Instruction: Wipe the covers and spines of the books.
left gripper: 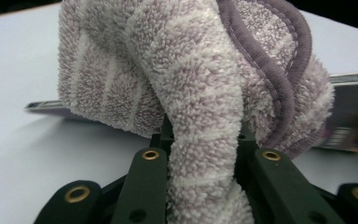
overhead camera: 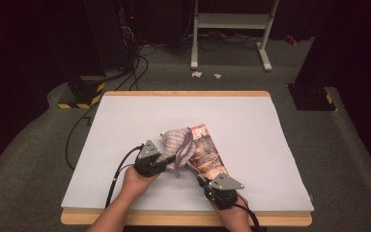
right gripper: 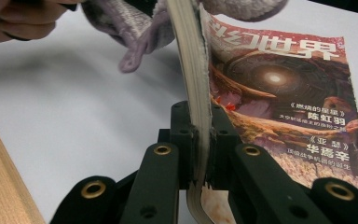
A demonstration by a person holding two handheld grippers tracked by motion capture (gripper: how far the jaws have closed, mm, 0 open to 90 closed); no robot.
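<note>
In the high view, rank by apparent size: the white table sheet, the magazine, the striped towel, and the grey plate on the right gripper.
1. White table sheet, by far the largest.
2. Magazine, partly covered by the towel.
3. Striped towel, bunched, looks close to the magazine; this order is unsure.
4. Grey plate on the right gripper, smallest.
</note>
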